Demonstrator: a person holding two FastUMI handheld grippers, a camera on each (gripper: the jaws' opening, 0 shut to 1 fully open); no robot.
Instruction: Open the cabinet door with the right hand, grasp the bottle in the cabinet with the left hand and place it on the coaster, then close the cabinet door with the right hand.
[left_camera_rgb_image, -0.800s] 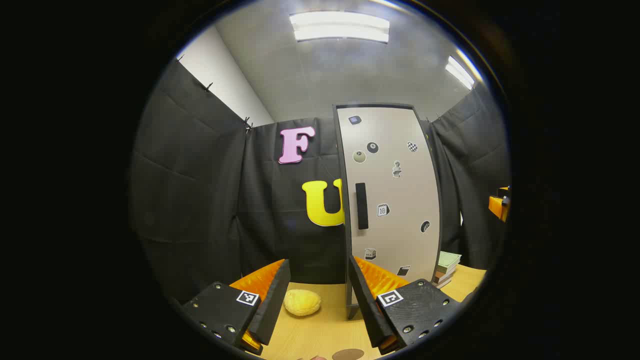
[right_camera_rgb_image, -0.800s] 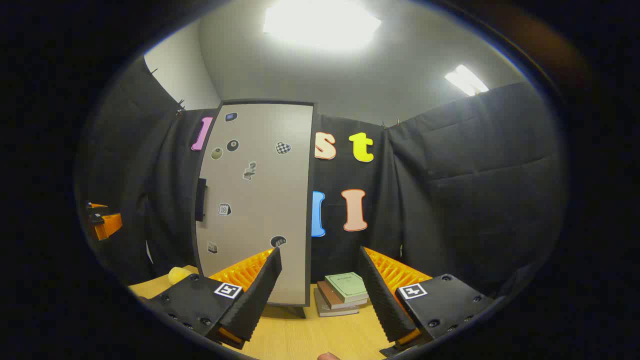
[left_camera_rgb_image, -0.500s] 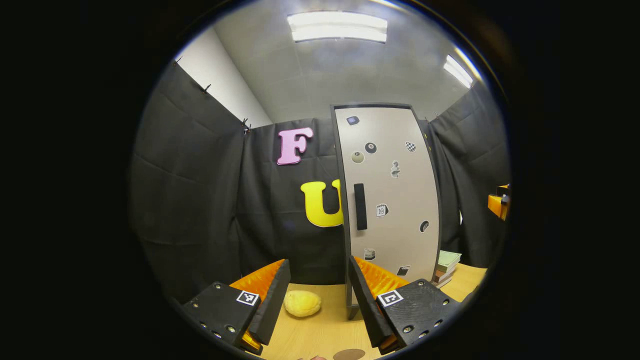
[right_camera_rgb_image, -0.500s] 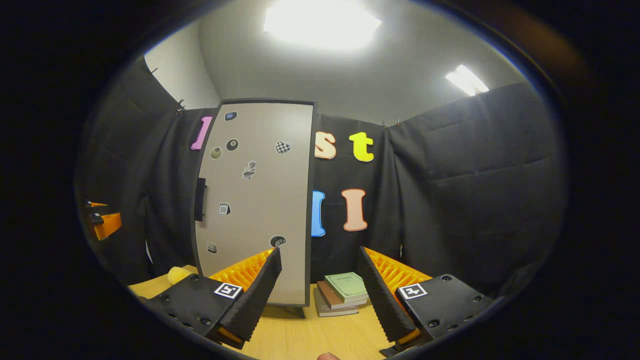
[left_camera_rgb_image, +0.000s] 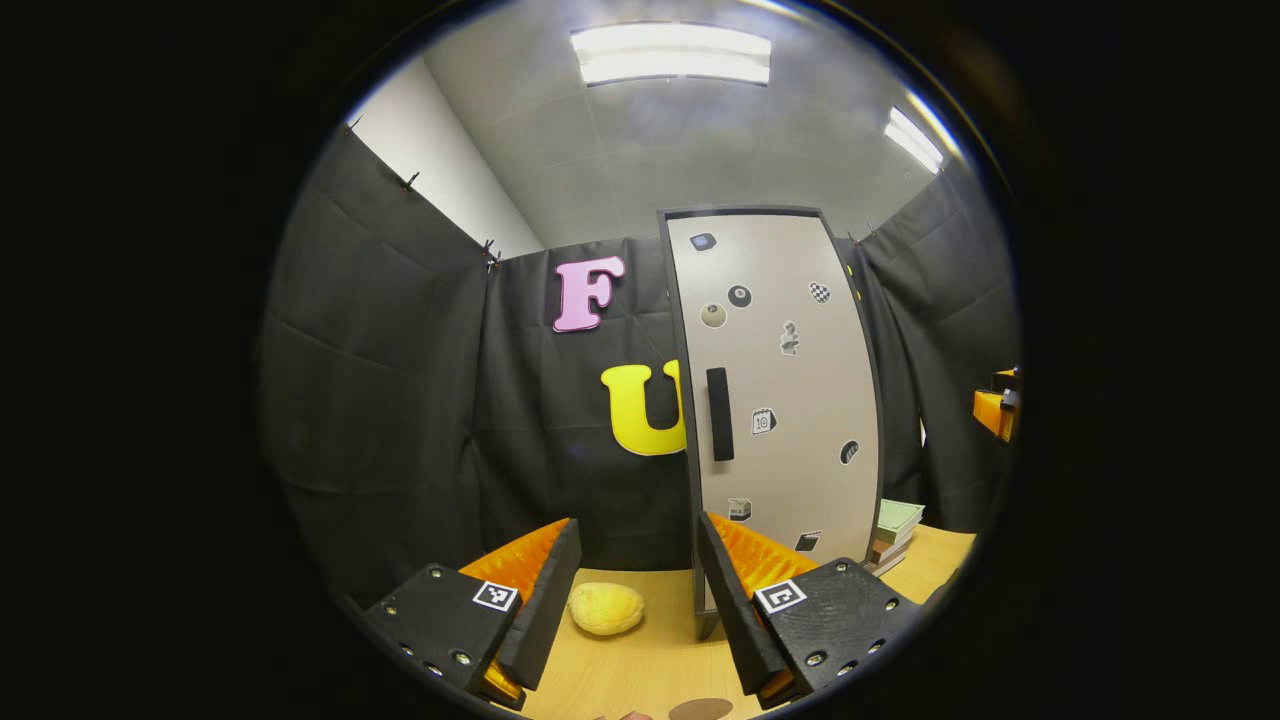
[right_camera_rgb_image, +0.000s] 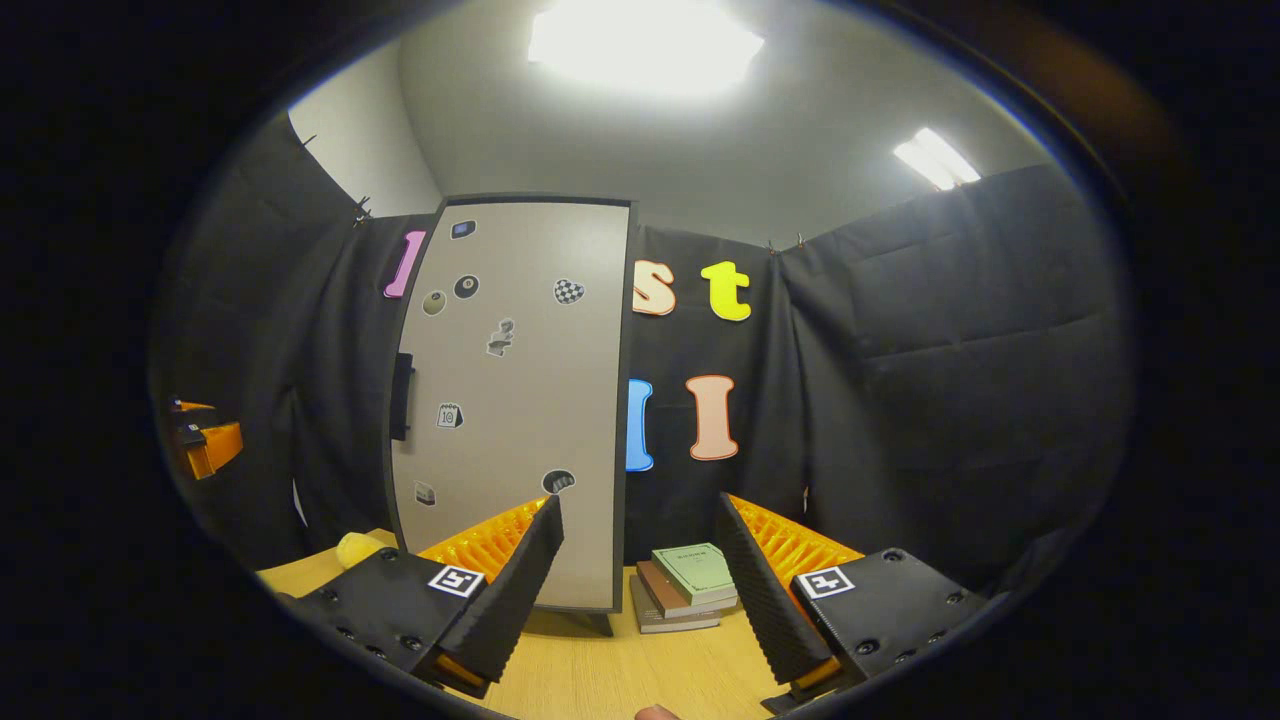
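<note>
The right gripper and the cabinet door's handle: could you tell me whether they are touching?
Apart. In the right gripper view the right gripper is open low over the table, while the handle sits well up on the cabinet door.

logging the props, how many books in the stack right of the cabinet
3 books show in the right gripper view: a green one on top, a brown one under it, a grey one at the bottom, lying on the table beside the cabinet. More may be hidden.

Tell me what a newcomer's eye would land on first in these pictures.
The tall pale cabinet door, shut and dotted with stickers, stands at the back of the wooden table, its dark handle on its left edge. A yellow lumpy object lies left of it, a stack of books to its right.
</note>
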